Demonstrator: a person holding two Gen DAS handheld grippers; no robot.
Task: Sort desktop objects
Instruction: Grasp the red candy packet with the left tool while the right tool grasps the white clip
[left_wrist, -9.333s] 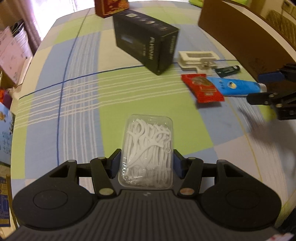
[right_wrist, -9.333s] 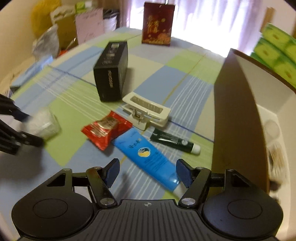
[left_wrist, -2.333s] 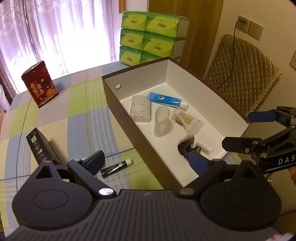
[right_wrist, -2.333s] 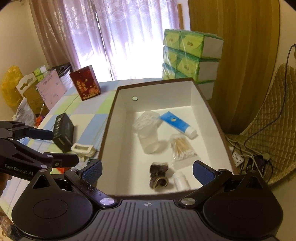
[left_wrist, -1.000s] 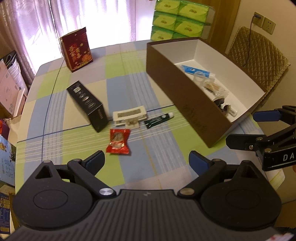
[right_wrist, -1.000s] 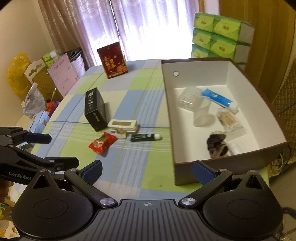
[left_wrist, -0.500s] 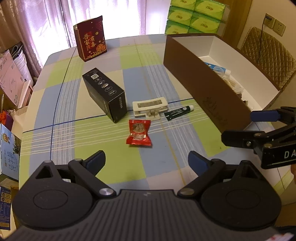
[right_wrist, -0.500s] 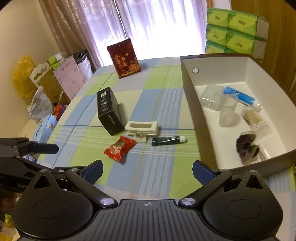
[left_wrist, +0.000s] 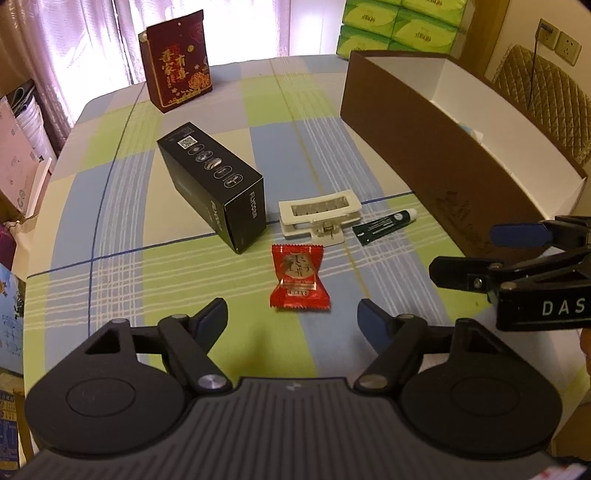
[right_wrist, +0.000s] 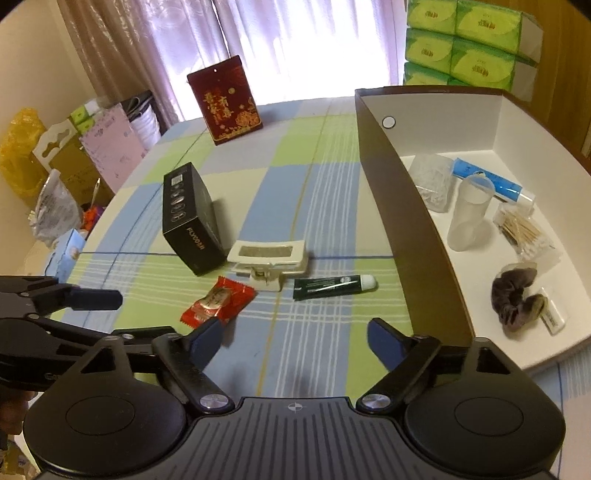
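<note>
A red candy packet (left_wrist: 298, 281) lies on the checked tablecloth just ahead of my open, empty left gripper (left_wrist: 293, 325). Behind it lie a white hair clip (left_wrist: 318, 217), a dark green tube (left_wrist: 384, 229) and a black box (left_wrist: 212, 190). My right gripper (right_wrist: 295, 341) is open and empty, above the cloth near the brown box (right_wrist: 384, 192); the packet (right_wrist: 218, 301), clip (right_wrist: 267, 258) and tube (right_wrist: 334, 286) lie ahead of it. The box holds a floss-pick case (right_wrist: 432, 181), blue tube (right_wrist: 487, 181), clear cup (right_wrist: 469, 218), cotton swabs (right_wrist: 521, 229) and a dark scrunchie (right_wrist: 515, 295).
A red gift box (left_wrist: 177, 61) stands at the table's far end. Green tissue packs (right_wrist: 469, 44) are stacked behind the brown box. Bags and cartons (right_wrist: 66, 166) crowd the floor left of the table. A padded chair (left_wrist: 543, 99) stands right of the brown box.
Both grippers have drawn away from the brown box and come down toward the items on the cloth. The left gripper's jaws have narrowed somewhat and now frame the red packet.
</note>
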